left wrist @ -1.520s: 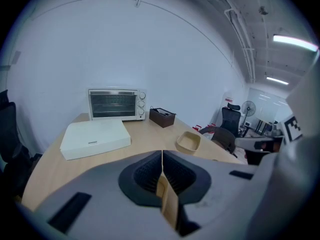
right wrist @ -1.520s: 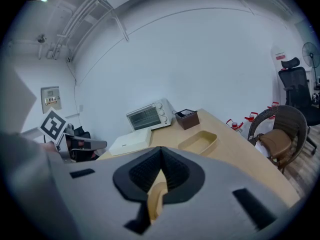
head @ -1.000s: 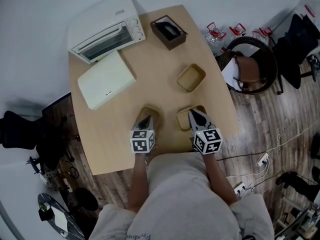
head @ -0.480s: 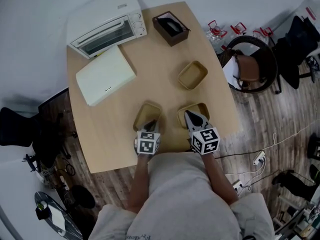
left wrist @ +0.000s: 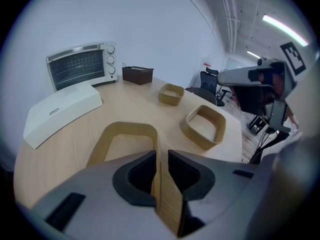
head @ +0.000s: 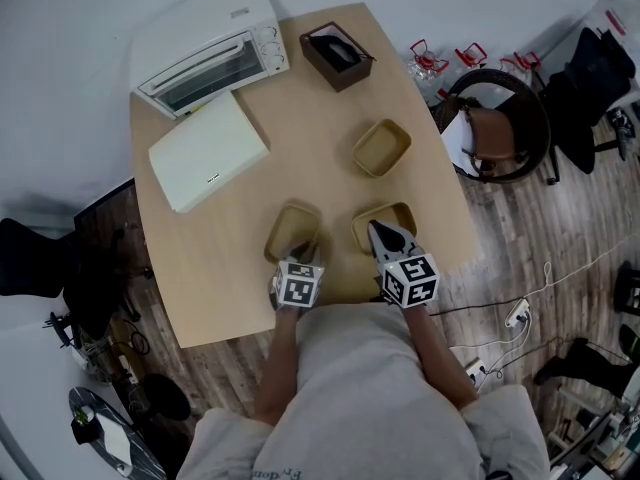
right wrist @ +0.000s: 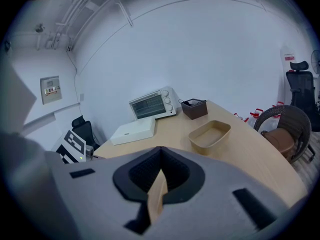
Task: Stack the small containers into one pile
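Tan fibre containers, 3 in all, sit on the wooden table [head: 220, 248]. The left gripper [left wrist: 160, 170] is clamped on the near-left container [left wrist: 125, 134]'s near wall. The right gripper [right wrist: 159, 184] is clenched on the near-right container [head: 398, 216]'s wall. The far container [head: 381, 148] lies well apart. They look light and stiff but crushable, so a gentle wall pinch should do.

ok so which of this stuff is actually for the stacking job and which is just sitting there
For the job:
- left container, wall clamped by the left gripper
- near right container, wall clamped by the right gripper
- far container, free on the table

Just lying about:
- toaster oven
- white box
- dark brown box
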Demonstrator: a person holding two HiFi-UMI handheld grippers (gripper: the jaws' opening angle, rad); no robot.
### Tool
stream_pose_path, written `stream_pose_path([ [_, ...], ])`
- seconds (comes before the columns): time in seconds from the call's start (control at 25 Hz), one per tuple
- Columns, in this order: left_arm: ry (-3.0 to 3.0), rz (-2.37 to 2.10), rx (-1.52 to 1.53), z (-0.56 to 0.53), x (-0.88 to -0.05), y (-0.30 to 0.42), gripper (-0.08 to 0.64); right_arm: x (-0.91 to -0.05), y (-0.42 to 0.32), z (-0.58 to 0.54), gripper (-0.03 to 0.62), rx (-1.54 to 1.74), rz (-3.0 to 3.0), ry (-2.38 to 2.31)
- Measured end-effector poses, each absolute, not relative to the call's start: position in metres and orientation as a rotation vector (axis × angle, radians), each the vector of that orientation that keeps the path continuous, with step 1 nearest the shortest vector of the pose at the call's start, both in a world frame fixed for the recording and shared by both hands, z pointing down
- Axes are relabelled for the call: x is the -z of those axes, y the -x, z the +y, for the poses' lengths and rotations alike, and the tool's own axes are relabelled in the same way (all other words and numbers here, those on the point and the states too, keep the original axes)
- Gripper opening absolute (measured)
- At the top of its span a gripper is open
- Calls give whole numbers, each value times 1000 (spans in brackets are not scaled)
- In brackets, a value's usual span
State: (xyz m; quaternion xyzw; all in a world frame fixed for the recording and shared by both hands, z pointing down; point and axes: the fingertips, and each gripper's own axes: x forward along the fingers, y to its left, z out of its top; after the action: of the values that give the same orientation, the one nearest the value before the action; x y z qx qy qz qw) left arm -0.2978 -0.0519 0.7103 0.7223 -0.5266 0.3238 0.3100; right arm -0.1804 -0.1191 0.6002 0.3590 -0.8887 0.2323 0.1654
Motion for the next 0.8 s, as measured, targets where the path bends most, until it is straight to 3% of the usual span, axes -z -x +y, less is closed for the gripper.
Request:
stream_pose_path([
  [0.24,-1889,-1355,-921,-47,-720,297,83,-596,177,-121,6,-662,-2536,-1036],
  [0.8,-1893,-1335,-1027,-48,-728,297,49,-599,170,-122,6,-679,-2517,-1061],
])
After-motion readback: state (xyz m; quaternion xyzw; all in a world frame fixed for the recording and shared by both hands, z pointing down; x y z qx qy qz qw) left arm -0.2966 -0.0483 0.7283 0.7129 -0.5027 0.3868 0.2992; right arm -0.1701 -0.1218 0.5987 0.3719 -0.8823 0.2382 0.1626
